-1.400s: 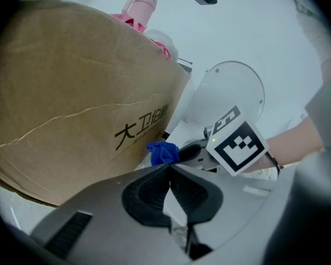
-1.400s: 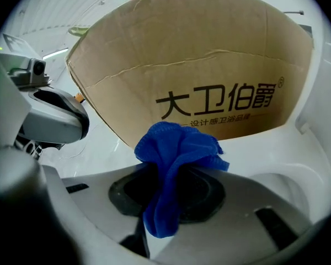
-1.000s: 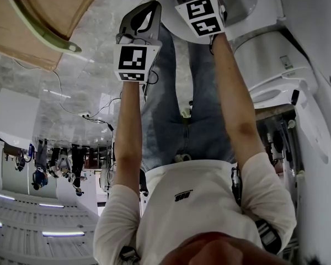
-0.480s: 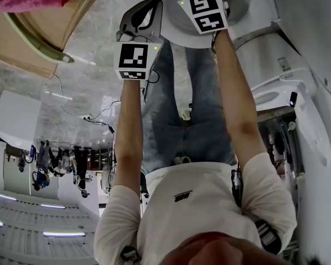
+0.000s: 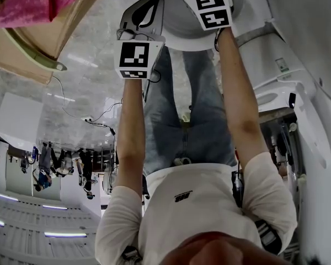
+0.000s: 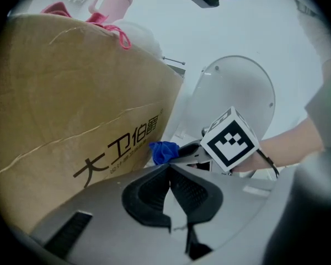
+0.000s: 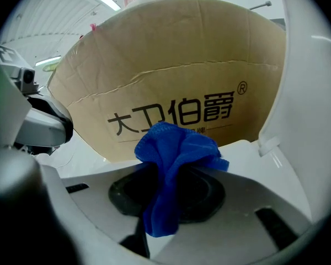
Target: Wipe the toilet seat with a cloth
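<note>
The right gripper's (image 7: 168, 173) jaws are clamped on a bunched blue cloth (image 7: 175, 148), which pokes up between them and hangs down in front of a brown cardboard box (image 7: 171, 65). The left gripper's (image 6: 170, 173) jaws are pressed together with nothing between them. A white toilet (image 5: 281, 48) stands to the right. Pink fabric (image 5: 27, 1) lies on top of the box at the far left.

The blue cloth (image 7: 174, 153) looked soft and finely knitted. The cardboard box (image 7: 171, 59) was matt brown, the toilet (image 5: 270, 51) smooth, glossy white.
</note>
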A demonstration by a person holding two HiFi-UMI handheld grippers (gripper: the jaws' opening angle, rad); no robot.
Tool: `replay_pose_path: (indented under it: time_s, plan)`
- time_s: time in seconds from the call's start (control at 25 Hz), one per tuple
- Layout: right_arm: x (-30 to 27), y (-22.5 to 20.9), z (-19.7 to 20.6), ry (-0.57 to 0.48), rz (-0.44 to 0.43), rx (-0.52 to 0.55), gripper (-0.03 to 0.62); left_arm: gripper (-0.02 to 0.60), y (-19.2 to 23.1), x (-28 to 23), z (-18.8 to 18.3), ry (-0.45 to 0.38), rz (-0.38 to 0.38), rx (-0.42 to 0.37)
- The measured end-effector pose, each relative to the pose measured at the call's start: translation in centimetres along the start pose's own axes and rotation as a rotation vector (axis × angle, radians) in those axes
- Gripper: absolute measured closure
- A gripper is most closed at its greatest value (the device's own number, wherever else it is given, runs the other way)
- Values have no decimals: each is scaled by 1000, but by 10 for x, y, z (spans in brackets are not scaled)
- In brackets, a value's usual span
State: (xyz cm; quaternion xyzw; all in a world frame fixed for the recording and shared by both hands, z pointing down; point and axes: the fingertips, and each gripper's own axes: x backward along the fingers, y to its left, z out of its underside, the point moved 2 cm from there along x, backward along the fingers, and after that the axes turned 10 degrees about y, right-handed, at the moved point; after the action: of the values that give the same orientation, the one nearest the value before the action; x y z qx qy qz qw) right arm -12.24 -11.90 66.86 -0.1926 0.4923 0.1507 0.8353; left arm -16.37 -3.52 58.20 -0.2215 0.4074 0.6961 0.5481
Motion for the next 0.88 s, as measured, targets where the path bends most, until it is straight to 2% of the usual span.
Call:
replay_pose_path:
  time_s: [0.24,0.64,0.88]
  plan:
    - [5,-17,3,-11,8,-2,502,571,-15,-13,-9,-8,-1,7]
    - [18,-53,6,-27,54,-35,502,571,-38,-27,-28,-14,9,-19]
    - [32,-73,22,-23,90,-68,502,571,-58,-33,-37,-16,26,-44]
